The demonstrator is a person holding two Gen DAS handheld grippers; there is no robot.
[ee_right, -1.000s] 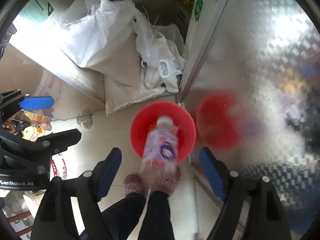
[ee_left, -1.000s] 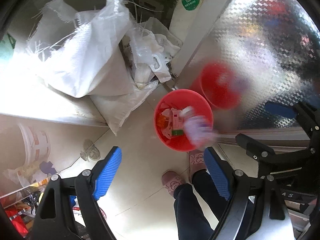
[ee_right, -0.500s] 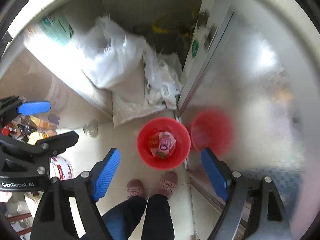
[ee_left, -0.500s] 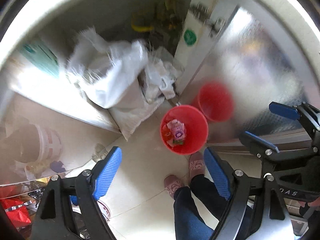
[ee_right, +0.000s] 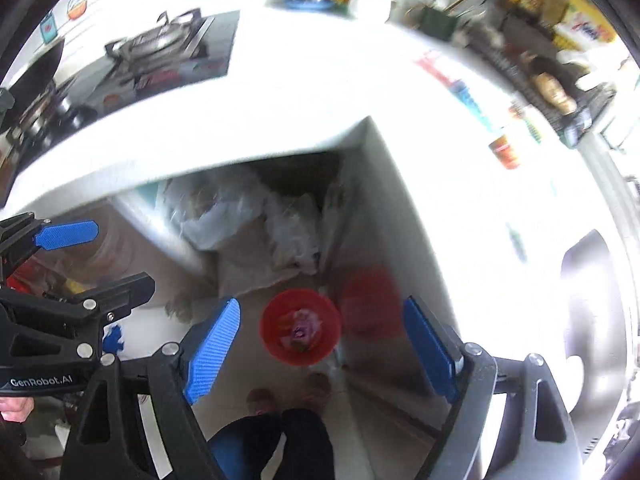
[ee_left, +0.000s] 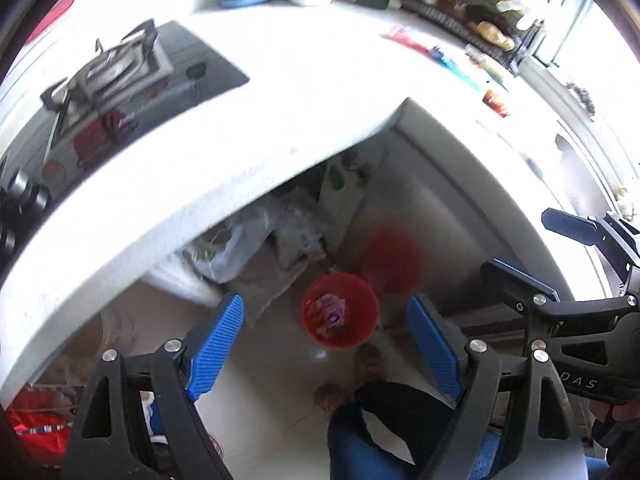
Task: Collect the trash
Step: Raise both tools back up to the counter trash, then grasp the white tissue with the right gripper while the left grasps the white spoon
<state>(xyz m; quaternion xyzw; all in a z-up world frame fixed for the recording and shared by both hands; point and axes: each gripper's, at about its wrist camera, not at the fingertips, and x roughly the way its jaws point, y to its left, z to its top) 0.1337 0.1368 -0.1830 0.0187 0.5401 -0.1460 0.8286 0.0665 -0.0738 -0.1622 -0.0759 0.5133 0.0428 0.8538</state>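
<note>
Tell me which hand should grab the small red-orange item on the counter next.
Right, probably. Both hang open and empty above the red bin, but the red-orange item lies on the right stretch of the counter, the right gripper's side; the left gripper is nearer the stove.

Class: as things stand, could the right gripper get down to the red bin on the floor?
Probably yes. The right gripper hangs open and empty well above the red bin, with bare air between; the counter edge sits off to the side.
</note>
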